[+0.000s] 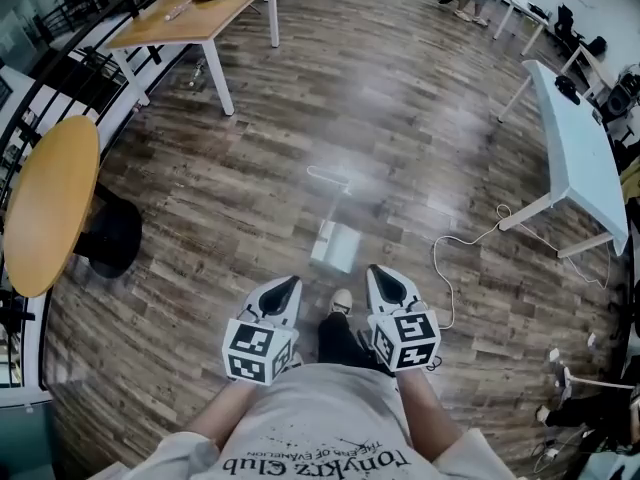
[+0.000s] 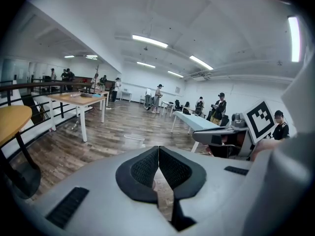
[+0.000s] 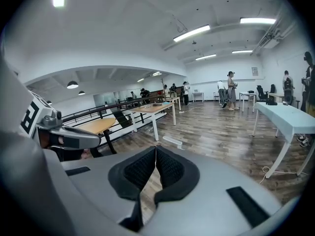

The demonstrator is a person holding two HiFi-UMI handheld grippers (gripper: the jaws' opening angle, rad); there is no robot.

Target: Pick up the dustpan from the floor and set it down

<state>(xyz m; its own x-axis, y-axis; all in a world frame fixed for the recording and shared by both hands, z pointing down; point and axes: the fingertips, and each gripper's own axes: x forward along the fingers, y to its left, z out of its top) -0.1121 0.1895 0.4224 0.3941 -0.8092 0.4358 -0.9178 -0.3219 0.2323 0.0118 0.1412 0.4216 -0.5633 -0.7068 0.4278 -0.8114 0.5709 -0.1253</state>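
On the wood floor (image 1: 250, 168), the dustpan (image 1: 335, 245) is lying ahead of the left gripper (image 1: 287, 286) and right gripper (image 1: 381, 276), which are pressing their fingers (image 2: 146, 168) together on nothing.

Floor (image 1: 400, 118): wood-grain planks, soft sheen. Dustpan (image 1: 335, 245): pale, smooth, plastic-looking. Left gripper (image 2: 158, 149), right gripper (image 3: 155, 148): matt grey plastic shells, black ribbed pads (image 2: 145, 168). Rectangular table (image 1: 165, 30): wood top, white legs.

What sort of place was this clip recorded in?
Probably an open-plan office or lab hall: long work tables on a wood-plank floor, ceiling strip lights, and several people standing at the far end.
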